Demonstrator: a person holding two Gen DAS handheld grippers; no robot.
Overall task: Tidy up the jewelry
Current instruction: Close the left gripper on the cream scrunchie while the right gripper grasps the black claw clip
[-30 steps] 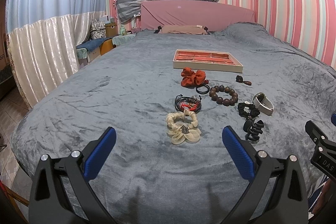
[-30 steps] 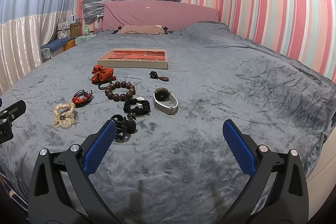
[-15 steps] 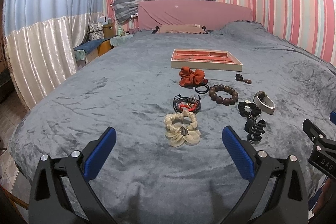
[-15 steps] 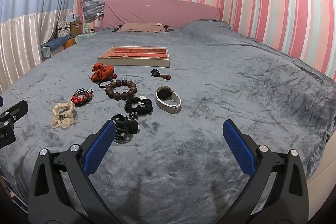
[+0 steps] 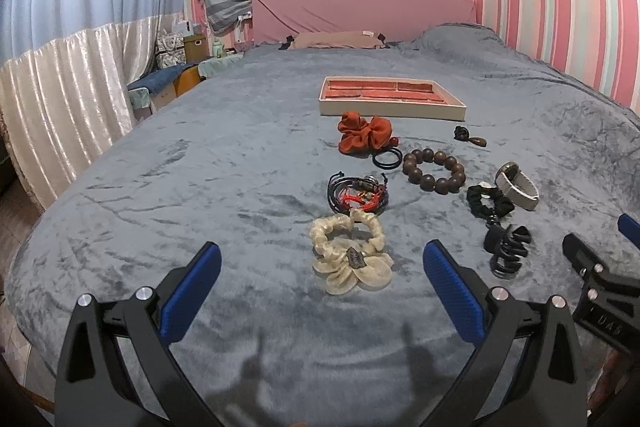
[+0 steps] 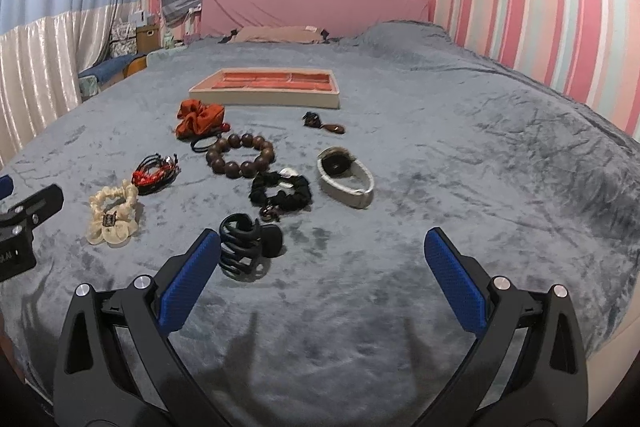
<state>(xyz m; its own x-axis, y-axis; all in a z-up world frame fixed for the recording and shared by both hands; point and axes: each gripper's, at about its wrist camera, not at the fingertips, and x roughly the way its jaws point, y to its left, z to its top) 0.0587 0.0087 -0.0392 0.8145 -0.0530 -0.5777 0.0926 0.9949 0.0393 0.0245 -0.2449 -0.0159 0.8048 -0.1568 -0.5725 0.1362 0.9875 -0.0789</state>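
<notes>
On the grey bedspread lie a cream scrunchie [image 5: 350, 253] [image 6: 114, 213], a red-and-black cord bracelet [image 5: 358, 193] [image 6: 156, 173], a brown bead bracelet [image 5: 434, 171] [image 6: 240, 155], an orange scrunchie [image 5: 362, 135] [image 6: 198, 117], a black scrunchie [image 5: 490, 201] [image 6: 280, 189], a black claw clip [image 5: 506, 249] [image 6: 248, 247], a white-strap watch [image 5: 518, 185] [image 6: 346, 177] and a small pendant [image 5: 468, 137] [image 6: 322, 123]. The tray with red lining [image 5: 392, 107] [image 6: 266, 101] sits beyond them. My left gripper [image 5: 322, 269] is open, just short of the cream scrunchie. My right gripper [image 6: 322, 259] is open, with the claw clip by its left finger.
A pink headboard [image 5: 360, 11] and a pillow [image 5: 336, 39] stand at the far end of the bed. The bed's edge drops off at the left [image 5: 60, 203] toward curtains and low furniture. Striped walls close the right side.
Both grippers have come lower and closer to the items on the bedspread. Both stay open; nothing has been picked up.
</notes>
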